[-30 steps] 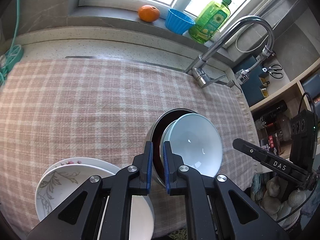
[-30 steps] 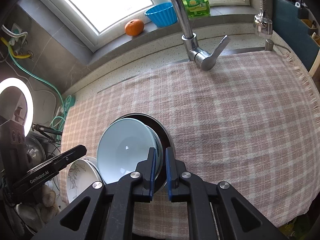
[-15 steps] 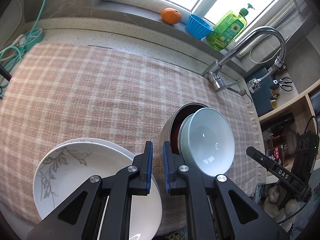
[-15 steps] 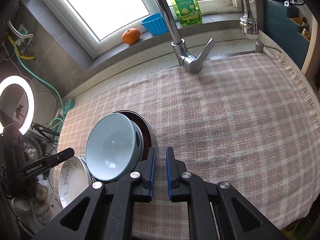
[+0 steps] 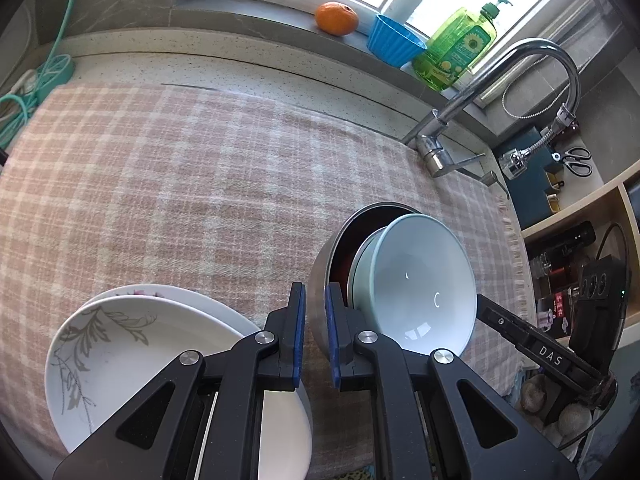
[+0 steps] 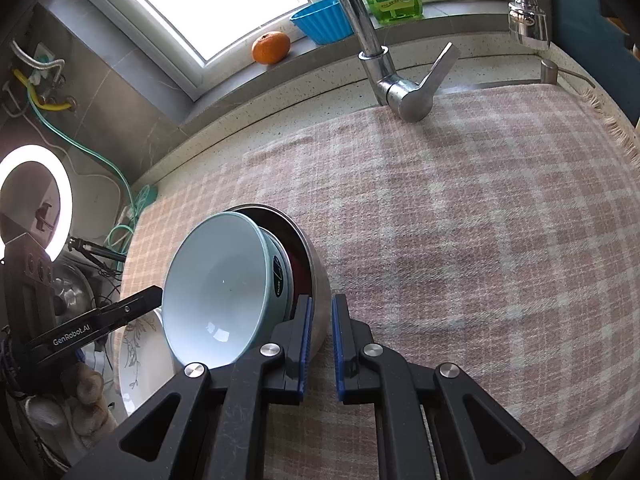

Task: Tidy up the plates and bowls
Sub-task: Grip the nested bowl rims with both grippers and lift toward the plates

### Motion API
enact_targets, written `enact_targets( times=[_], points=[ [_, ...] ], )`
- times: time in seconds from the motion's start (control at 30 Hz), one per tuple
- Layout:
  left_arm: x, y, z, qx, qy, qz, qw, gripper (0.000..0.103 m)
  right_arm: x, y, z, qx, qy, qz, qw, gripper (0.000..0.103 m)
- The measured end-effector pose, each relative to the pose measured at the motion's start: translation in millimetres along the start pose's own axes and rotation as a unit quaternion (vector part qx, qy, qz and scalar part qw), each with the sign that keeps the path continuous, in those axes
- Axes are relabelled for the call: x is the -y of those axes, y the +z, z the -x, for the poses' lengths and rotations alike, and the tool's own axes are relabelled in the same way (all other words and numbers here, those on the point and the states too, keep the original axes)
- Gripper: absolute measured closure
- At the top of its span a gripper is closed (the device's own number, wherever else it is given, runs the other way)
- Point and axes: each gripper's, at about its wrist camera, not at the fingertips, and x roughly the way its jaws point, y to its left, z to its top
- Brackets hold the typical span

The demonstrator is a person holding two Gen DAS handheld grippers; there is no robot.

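A steel bowl (image 5: 322, 276) stands on the checked cloth (image 5: 200, 184) with pale blue bowls (image 5: 420, 284) stacked tilted inside it. Two white plates with a leaf pattern (image 5: 120, 344) lie stacked left of it. My left gripper (image 5: 315, 312) hangs just left of the steel bowl's rim, jaws nearly closed on nothing. In the right wrist view, my right gripper (image 6: 319, 326) sits at the right side of the steel bowl (image 6: 316, 276), jaws narrow with nothing between them, beside the blue bowls (image 6: 220, 288); the plates (image 6: 138, 356) show behind.
A tap (image 5: 460, 120) rises at the back right edge of the cloth. An orange (image 5: 336, 18), a blue cup (image 5: 394, 44) and a green soap bottle (image 5: 456, 56) stand on the windowsill. Shelves (image 5: 580, 216) are at the right. A ring light (image 6: 34, 200) is at the left.
Both grippers have drawn back from the steel bowl's rim and shifted. The bowl stack now rests on the cloth, with neither gripper's jaws on it.
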Motion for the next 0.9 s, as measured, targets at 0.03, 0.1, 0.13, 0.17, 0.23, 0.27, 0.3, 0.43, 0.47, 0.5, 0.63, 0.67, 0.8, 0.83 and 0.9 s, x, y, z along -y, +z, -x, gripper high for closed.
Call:
enact_targets(
  times=[0.03, 0.1, 0.13, 0.17, 0.23, 0.27, 0.3, 0.43, 0.47, 0.5, 0.63, 0.67, 0.8, 0.83, 0.9],
  points=[
    [0.5, 0.4, -1.0, -0.002, -0.002, -0.004, 1.0000, 0.094, 0.1, -0.4, -1.0, 0.000, -0.002, -0.003, 1.000, 0.094],
    [0.4, 1.6, -2.5, -0.004, -0.002, -0.009, 0.9999, 0.094, 0.9, -1.2, -2.3, 0.001, 0.001, -0.013, 1.000, 0.094],
    [0.0, 2.2, -3.7, -0.006, -0.003, -0.012, 0.9999, 0.094, 0.8, -1.6, -2.6, 0.002, 0.000, -0.017, 1.000, 0.094],
    [-0.2, 3.3, -5.5, -0.009, -0.002, -0.014, 0.9999, 0.094, 0.1, -2.0, -2.8, 0.002, -0.003, -0.018, 1.000, 0.094],
    [-0.8, 4.2, -7.5, -0.012, -0.006, -0.016, 0.9998, 0.094, -1.6, -2.1, -3.1, 0.005, -0.010, -0.018, 1.000, 0.094],
    [-0.3, 4.9, -7.9, -0.013, -0.009, -0.019, 0.9997, 0.094, -2.1, -2.0, -3.1, 0.006, -0.011, -0.019, 1.000, 0.094],
    [0.4, 5.2, -8.4, -0.014, -0.010, -0.022, 0.9996, 0.094, -2.6, -1.6, -3.4, 0.006, -0.013, -0.021, 1.000, 0.094],
    [1.2, 5.4, -10.9, -0.018, -0.010, -0.027, 0.9994, 0.094, -6.4, -1.9, -5.8, 0.003, -0.014, -0.017, 1.000, 0.094],
    [1.3, 5.4, -11.5, -0.018, -0.009, -0.028, 0.9994, 0.094, -8.1, -2.3, -6.1, 0.002, -0.017, -0.014, 1.000, 0.094],
    [1.4, 5.5, -12.1, -0.019, -0.009, -0.028, 0.9994, 0.094, -9.0, -2.3, -6.7, 0.002, -0.021, -0.011, 1.000, 0.094],
    [1.8, 6.2, -14.1, -0.022, -0.008, -0.031, 0.9993, 0.094, -7.1, -1.5, -10.4, -0.003, -0.019, -0.017, 1.000, 0.094],
    [2.6, 6.6, -15.0, -0.023, -0.007, -0.033, 0.9992, 0.094, -6.5, -0.9, -11.6, -0.004, -0.020, -0.018, 1.000, 0.094],
    [3.4, 8.3, -19.0, -0.028, -0.006, -0.035, 0.9990, 0.095, -5.6, 0.3, -14.9, -0.010, -0.016, -0.021, 1.000, 0.094],
    [3.1, 8.8, -20.1, -0.030, -0.009, -0.033, 0.9990, 0.096, -5.6, 0.3, -15.9, -0.013, -0.016, -0.021, 1.000, 0.094],
    [0.9, 9.9, -22.5, -0.034, -0.013, -0.025, 0.9990, 0.096, -5.0, 0.7, -19.5, -0.021, -0.009, -0.023, 0.999, 0.093]
  ],
)
